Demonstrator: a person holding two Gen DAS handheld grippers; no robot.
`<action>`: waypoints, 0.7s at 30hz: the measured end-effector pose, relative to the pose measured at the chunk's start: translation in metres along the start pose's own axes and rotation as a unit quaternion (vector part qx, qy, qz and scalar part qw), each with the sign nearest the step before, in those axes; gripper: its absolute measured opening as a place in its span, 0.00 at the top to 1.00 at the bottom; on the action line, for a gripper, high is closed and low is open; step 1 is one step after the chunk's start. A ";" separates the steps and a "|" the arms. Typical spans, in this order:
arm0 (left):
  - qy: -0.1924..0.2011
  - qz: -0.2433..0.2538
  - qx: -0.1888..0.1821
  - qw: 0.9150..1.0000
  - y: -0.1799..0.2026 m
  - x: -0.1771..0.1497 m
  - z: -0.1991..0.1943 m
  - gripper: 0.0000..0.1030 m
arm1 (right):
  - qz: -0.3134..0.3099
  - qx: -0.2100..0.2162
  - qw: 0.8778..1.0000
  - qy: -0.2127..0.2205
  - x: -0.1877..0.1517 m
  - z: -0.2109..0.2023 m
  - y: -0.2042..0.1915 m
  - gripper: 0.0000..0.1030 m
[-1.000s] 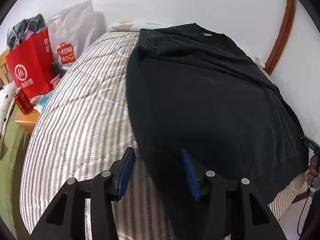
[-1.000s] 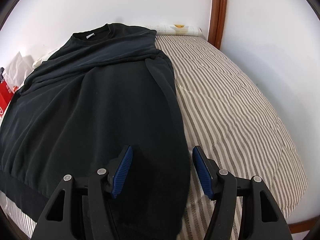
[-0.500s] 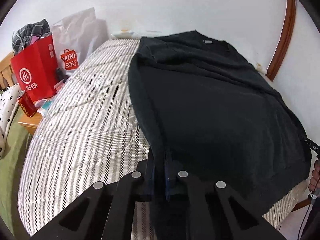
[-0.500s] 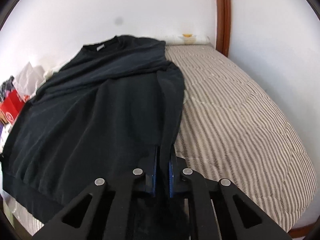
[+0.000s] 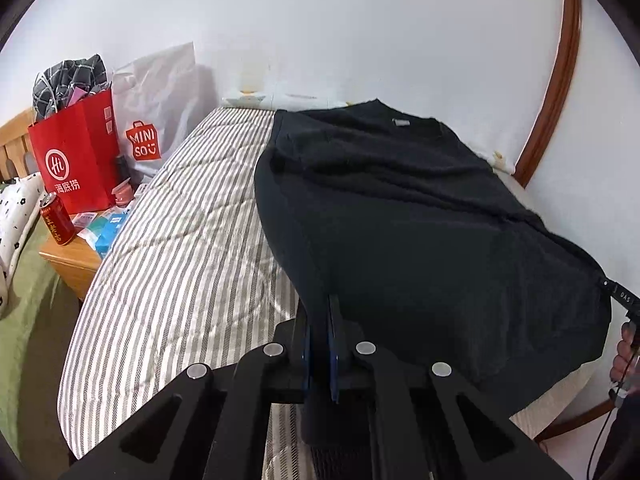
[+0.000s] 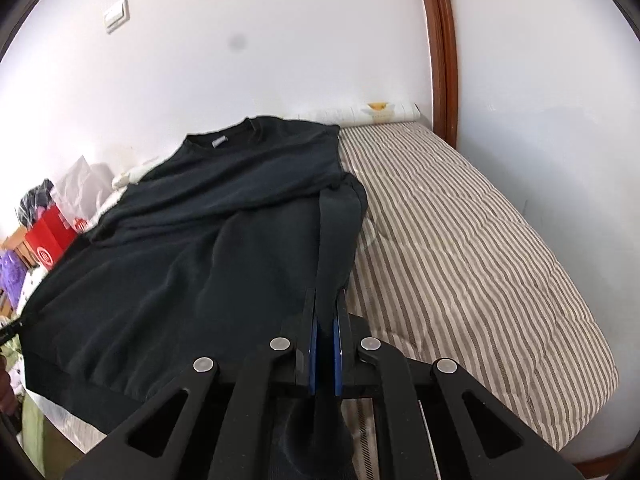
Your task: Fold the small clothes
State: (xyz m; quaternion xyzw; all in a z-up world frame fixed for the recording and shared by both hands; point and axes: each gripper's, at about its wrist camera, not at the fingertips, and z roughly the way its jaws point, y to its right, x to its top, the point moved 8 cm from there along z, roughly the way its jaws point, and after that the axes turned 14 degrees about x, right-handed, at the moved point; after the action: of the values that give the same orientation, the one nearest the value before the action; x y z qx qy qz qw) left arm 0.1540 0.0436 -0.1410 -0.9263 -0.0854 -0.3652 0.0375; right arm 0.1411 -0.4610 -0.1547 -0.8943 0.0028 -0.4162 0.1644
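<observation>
left wrist: plaid cloth [image 5: 70, 80] in red bag [image 5: 76, 160]

Left wrist view rides right behind the left hand-held gripper [image 5: 320, 312], low in the frame, tilted down and looking up the length of the striped bed [image 5: 180, 240] toward the white wall; red bag [image 5: 76, 160] sits at the left edge. Right wrist view sits just as close behind the right hand-held gripper [image 6: 325, 312], same downward tilt, facing the same wall, wooden trim [image 6: 440, 40] upper right. Both share the black sweater [image 5: 400, 220] across the frame's centre.
</observation>
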 end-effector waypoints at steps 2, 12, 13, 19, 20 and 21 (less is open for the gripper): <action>0.004 -0.005 0.000 1.000 0.002 0.008 -0.002 0.93 | -0.003 0.004 1.000 0.005 0.008 -0.002 -0.004 0.95; 0.017 -0.039 -0.010 0.999 0.004 0.058 -0.001 0.93 | -0.008 0.012 0.999 0.030 0.065 0.008 -0.022 0.95; 0.021 -0.044 -0.012 0.999 0.003 0.065 -0.001 0.93 | -0.007 0.014 0.999 0.033 0.071 0.009 -0.022 0.95; 0.039 -0.075 -0.005 0.996 -0.006 0.097 0.011 0.93 | 0.014 0.010 0.998 0.054 0.107 0.021 -0.014 0.95; 0.037 -0.077 -0.006 0.996 -0.005 0.102 0.015 0.93 | 0.016 0.011 0.998 0.055 0.111 0.024 -0.013 0.95; 0.037 -0.078 -0.004 0.996 -0.005 0.107 0.019 0.93 | 0.016 0.011 0.998 0.056 0.116 0.027 -0.013 0.95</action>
State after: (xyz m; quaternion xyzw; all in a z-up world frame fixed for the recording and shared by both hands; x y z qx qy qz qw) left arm 0.2434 0.0649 -0.0819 -0.9028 -0.1548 -0.4011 0.0079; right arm 0.2353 -0.4576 -0.0812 -0.8677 0.0220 -0.4624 0.1810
